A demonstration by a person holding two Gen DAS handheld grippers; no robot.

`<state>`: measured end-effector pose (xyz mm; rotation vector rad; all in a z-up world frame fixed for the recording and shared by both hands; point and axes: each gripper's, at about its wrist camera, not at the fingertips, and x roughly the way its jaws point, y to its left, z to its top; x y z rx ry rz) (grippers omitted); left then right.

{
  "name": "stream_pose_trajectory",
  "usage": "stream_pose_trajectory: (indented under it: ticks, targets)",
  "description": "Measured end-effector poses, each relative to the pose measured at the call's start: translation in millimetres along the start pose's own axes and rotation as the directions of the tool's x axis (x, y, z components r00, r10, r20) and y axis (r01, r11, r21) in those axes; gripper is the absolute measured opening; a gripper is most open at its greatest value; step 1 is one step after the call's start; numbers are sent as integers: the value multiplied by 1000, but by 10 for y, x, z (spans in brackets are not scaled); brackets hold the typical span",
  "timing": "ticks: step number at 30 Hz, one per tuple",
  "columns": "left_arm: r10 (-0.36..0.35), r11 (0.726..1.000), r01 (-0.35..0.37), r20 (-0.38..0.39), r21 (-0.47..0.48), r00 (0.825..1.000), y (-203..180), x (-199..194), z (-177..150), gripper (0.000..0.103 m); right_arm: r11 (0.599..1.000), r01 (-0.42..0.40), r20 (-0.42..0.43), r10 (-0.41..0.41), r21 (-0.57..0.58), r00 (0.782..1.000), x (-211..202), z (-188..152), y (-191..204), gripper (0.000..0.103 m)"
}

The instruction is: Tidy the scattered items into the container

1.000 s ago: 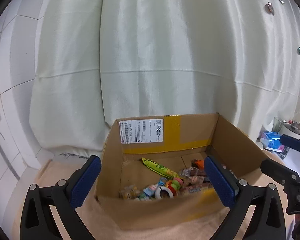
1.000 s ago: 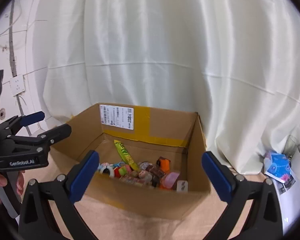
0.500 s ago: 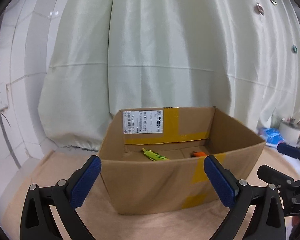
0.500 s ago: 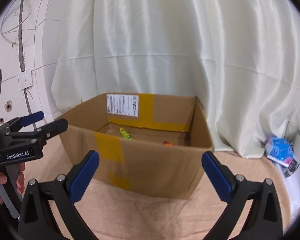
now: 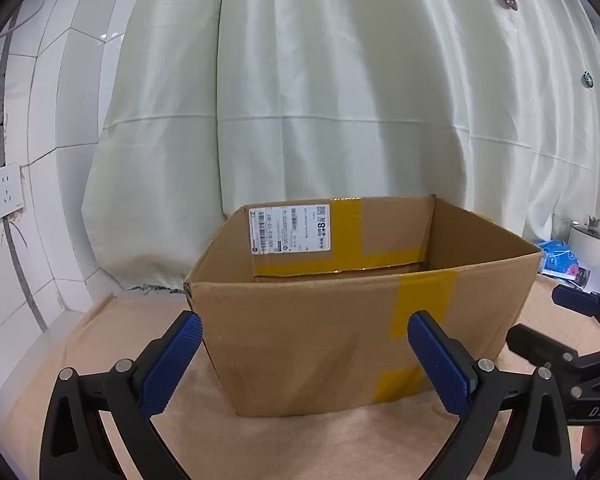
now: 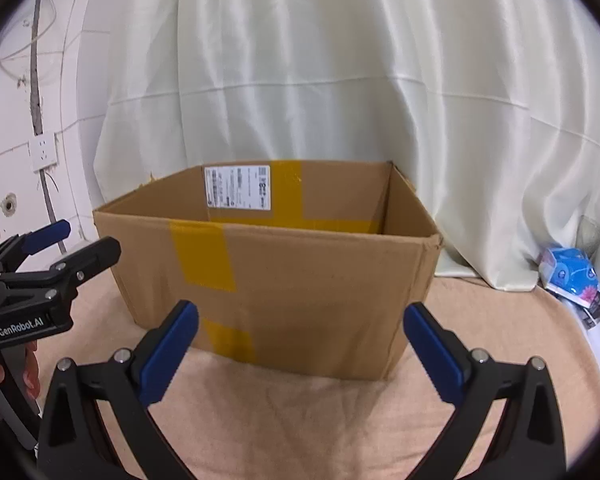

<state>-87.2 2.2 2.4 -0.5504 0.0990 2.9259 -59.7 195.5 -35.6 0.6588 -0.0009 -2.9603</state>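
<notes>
At the far left of the right wrist view a person's hand (image 6: 7, 372) grips the handle of the left gripper (image 5: 304, 360), which is held low and level, aimed at the near wall of the cardboard box (image 5: 340, 328). Its blue-padded fingers (image 5: 171, 364) are spread wide with nothing between them. The box stands upright on a beige cloth (image 5: 119, 360), open at the top, yellow tape across its near wall and a white shipping label (image 5: 289, 229) on the inside of its far wall. From this low angle the inside floor is hidden, so what lies in it cannot be told. A pale curtain (image 5: 340, 100) hangs behind. The right gripper (image 6: 300, 354) is held just as low, level and facing the box, released, its jaws wide apart and holding nothing. Further right, a blue packet (image 6: 572, 272) lies by the curtain's hem
</notes>
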Motion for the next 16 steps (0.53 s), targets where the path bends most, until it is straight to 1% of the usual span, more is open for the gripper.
stream_pose_trajectory:
  ticks: [4, 6, 9, 16]
  targets:
    - [-19, 1000, 19, -4, -24, 1000, 18, 25, -28, 103, 1000, 0, 0, 0, 25, 1000, 42, -13, -51, 103]
    - [-31, 999, 30, -23, -32, 999, 17, 65, -54, 103, 1000, 7, -7, -7, 24, 1000, 75, -10, -68, 103]
    - [-30, 999, 29, -41, -24, 999, -3, 122, -80, 103, 1000, 5, -7, -4, 29, 1000, 86, -19, -89, 103]
    - [-51, 998, 49, -37, -31, 998, -7, 106, -108, 103, 1000, -2, -4, 2, 25, 1000, 101, -19, -80, 103]
